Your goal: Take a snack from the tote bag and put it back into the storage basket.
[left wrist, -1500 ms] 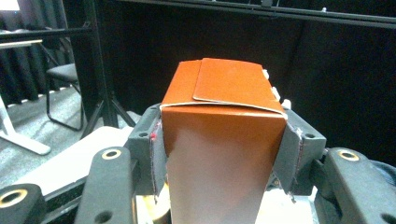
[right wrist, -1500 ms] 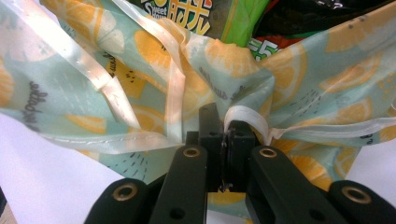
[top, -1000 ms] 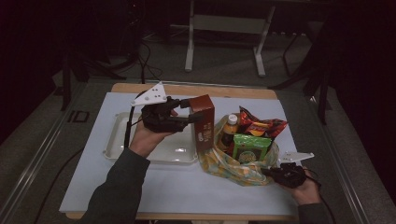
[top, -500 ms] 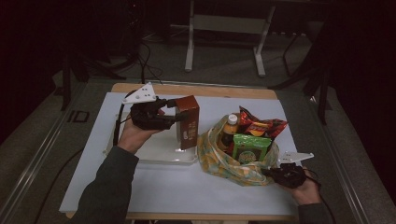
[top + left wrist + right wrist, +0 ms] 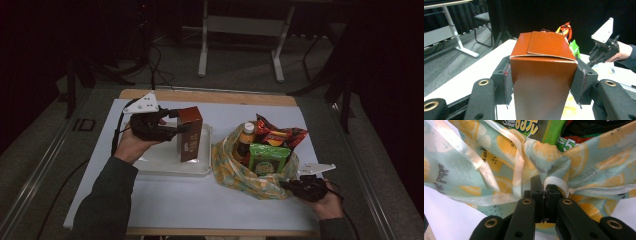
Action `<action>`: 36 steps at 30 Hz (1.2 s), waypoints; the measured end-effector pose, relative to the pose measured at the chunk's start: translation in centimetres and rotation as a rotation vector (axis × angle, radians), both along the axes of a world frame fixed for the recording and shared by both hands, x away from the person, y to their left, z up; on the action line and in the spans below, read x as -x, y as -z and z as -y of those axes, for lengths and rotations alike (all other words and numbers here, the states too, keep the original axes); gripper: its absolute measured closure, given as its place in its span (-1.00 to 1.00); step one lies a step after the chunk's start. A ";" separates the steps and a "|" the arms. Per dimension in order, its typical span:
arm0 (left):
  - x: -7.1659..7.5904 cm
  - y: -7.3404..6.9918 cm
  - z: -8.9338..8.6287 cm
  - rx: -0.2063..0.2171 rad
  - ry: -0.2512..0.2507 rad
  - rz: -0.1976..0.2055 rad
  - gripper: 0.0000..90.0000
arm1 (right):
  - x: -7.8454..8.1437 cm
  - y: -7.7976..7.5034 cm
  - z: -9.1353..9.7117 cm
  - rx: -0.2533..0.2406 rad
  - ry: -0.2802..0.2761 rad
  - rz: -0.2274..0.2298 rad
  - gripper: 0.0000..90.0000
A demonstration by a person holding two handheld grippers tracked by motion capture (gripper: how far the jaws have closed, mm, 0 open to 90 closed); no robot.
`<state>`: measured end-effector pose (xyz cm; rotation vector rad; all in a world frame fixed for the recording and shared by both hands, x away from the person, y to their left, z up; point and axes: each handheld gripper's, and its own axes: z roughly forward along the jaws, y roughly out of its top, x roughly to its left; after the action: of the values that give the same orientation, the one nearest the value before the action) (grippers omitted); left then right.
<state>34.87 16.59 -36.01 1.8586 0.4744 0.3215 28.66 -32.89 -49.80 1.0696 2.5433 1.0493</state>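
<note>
A tall brown carton (image 5: 190,133) stands upright over the white tray (image 5: 160,159), and my left gripper (image 5: 176,127) is shut on it from the left. In the left gripper view both pads press the sides of the brown carton (image 5: 541,75). To the right sits a lemon-print bag (image 5: 250,175) holding a bottle (image 5: 245,140), a red snack packet (image 5: 277,134) and a green packet (image 5: 267,159). My right gripper (image 5: 289,186) is shut on the bag's rim at its near right. In the right gripper view the jaws pinch the lemon-print bag's white hem (image 5: 555,183).
A white sheet (image 5: 200,200) covers the wooden table (image 5: 210,96), with open room along its front. Beyond the table stand a desk frame (image 5: 240,30) and cables on the floor. The right gripper (image 5: 602,50) shows far off in the left gripper view.
My left gripper has carried the brown carton leftward and down, away from the bag and onto the tray area. The right gripper and bag have stayed still.
</note>
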 end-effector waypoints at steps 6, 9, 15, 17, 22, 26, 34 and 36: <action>0.0 0.2 -0.6 -0.044 -0.004 -0.006 -0.04 | 0.0 0.0 0.0 0.001 -0.002 0.000 0.97; 0.0 0.5 -0.9 -0.064 0.001 -0.018 -0.05 | 0.0 0.0 0.0 0.002 -0.002 0.000 0.97; -0.1 1.1 -1.2 -0.111 0.007 -0.031 -0.05 | 0.0 0.0 0.0 0.003 -0.003 -0.003 0.97; -0.1 1.4 -1.1 -0.124 0.013 -0.035 -0.05 | 0.0 0.0 -0.1 0.004 -0.003 -0.003 0.97; -0.3 2.0 -0.3 -0.174 0.037 -0.045 -0.05 | 0.1 0.0 -0.1 0.004 -0.004 -0.005 0.97; -0.3 2.2 0.3 -0.197 0.059 -0.037 -0.05 | 0.0 0.1 -0.1 0.004 -0.007 -0.005 0.97; -0.7 3.4 1.8 -0.265 0.090 -0.058 -0.05 | 0.0 0.1 -0.1 0.004 -0.008 -0.007 0.97; -0.8 3.6 2.2 -0.259 0.093 -0.058 -0.06 | 0.0 0.1 -0.1 0.004 -0.008 -0.007 0.97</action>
<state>35.72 14.41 -39.66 2.1400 0.3982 0.2774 28.62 -32.82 -49.89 1.0652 2.5560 1.0444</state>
